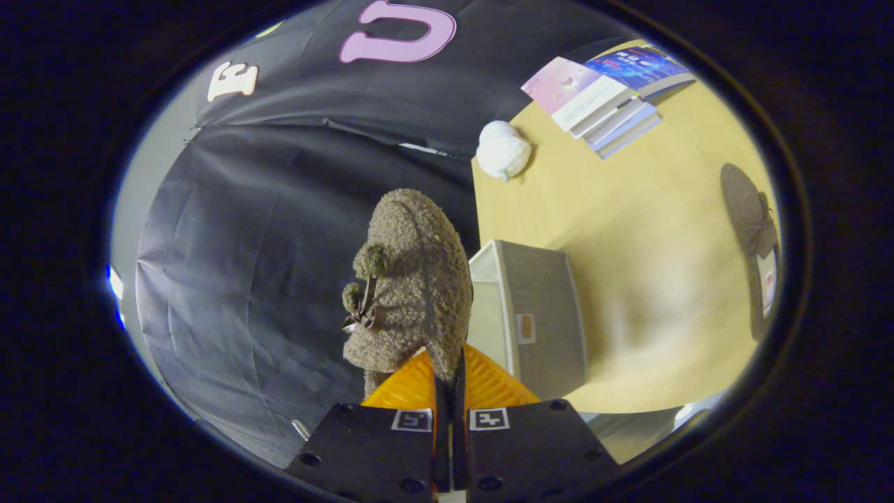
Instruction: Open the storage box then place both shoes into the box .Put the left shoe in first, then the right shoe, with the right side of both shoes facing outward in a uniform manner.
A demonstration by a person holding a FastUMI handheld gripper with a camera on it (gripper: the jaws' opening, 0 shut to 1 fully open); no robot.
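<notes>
Two shoes: one pinched in claw, other apparently on table.

A pale wooden worktop fills the right side of the scene. At its far end lies a fanned stack of books, the top covers pink-white and blue. Left of the books, close to the worktop's edge, sits a white crumpled ball, apart from them.

A rough, curly fleece shoe, a matt grey fabric storage box, smooth pale wood-look table.
</notes>
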